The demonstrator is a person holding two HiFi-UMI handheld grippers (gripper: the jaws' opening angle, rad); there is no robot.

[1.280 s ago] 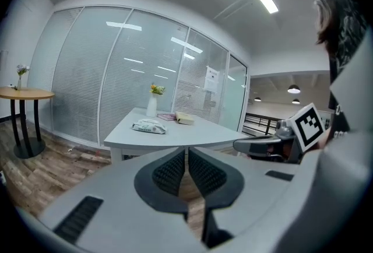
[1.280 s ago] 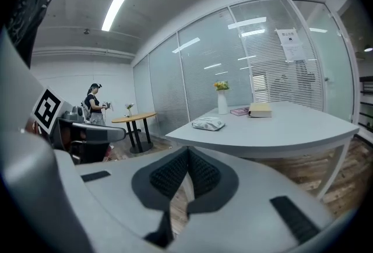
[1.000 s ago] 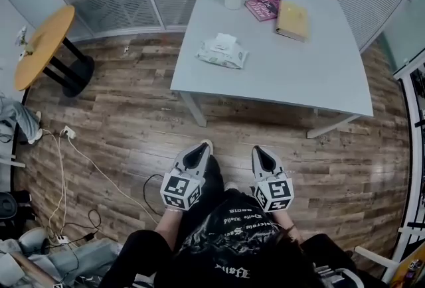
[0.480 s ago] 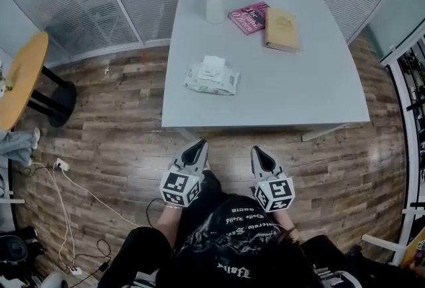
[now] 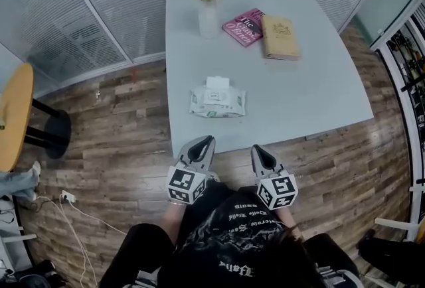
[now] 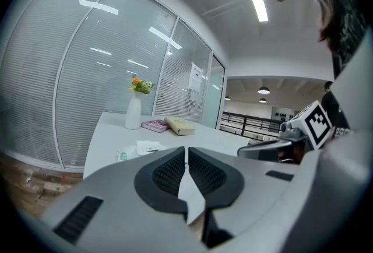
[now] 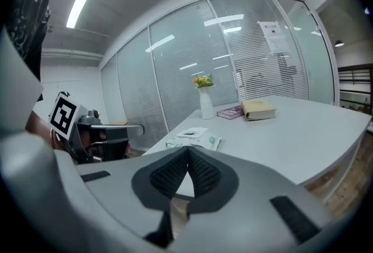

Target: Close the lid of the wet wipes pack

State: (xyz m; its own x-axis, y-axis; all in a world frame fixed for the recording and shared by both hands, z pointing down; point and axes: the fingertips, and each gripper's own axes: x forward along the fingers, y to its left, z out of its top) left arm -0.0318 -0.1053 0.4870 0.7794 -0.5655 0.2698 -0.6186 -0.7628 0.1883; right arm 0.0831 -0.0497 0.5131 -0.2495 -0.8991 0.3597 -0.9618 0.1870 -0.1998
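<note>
Head view: one white wet wipes pack (image 5: 217, 101), lid (image 5: 217, 84) flipped up, lies near the bench (image 5: 312, 81) front edge. I count one pink book (image 5: 244, 26), one tan book (image 5: 279, 37), one vase (image 5: 208, 18). Left gripper (image 5: 206, 141) and right gripper (image 5: 256, 150) fingers are pressed together, empty.

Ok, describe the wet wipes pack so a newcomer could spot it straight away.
Start at the pale grey table by the glass wall. The wet wipes pack lies near its closest edge, away from the vase, the pink book and the tan book at the far end. It is the only soft white pouch, with green print and its lid flipped open.
</note>
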